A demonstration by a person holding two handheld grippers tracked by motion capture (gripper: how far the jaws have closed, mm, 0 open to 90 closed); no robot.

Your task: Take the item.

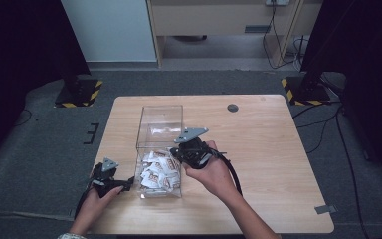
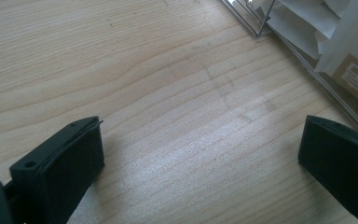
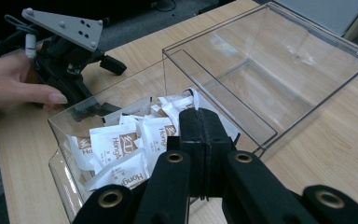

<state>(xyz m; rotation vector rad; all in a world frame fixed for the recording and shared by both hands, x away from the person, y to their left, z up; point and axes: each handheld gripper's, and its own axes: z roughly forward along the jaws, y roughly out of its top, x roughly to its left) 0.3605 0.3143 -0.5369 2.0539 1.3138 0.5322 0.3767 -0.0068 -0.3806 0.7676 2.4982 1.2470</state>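
Wooden table (image 1: 268, 149), clear box (image 3: 261, 70), white "Hong" sachets (image 3: 121, 149), right tool (image 3: 200, 135) closed

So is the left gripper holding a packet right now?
No. In the left gripper view its fingers stand wide apart over bare table.

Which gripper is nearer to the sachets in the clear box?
Right. The right gripper hangs over the sachets at the clear box's rim; the left gripper rests on the table outside its left wall.
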